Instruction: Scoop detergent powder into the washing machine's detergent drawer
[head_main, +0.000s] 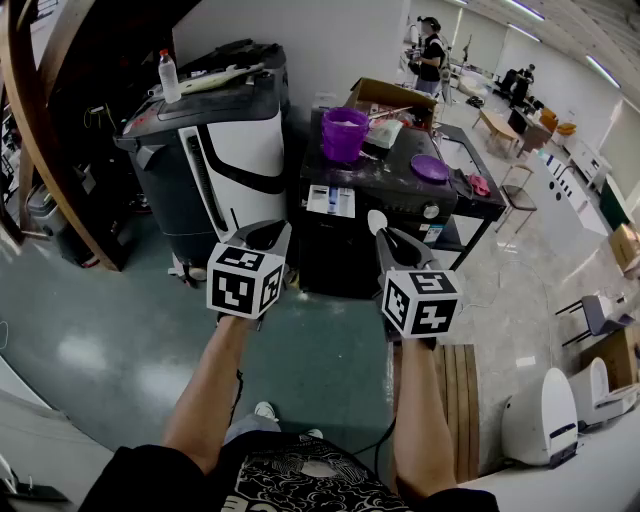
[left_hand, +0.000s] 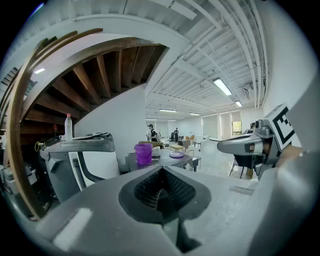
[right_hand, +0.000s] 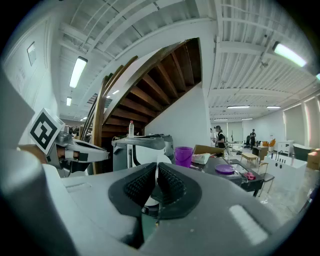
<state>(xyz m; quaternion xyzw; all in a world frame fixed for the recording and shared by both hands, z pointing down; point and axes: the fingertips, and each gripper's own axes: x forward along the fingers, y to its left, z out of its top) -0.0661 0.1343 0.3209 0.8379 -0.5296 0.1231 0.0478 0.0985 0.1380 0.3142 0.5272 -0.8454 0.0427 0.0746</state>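
Observation:
A black washing machine stands ahead of me, with a purple bucket and a purple lid on its top. A pale panel shows at its upper front left. My right gripper is shut on a white scoop, whose bowl sticks up past the jaws. From the right gripper view, the scoop is pinched between the pads, and the bucket lies beyond. My left gripper hangs level beside it, shut, with nothing in it. Both grippers are well short of the machine.
A grey-and-white appliance with a plastic bottle on top stands left of the washing machine. A cardboard box sits behind it. A wooden pallet and white toilets lie to my right. A person stands far back.

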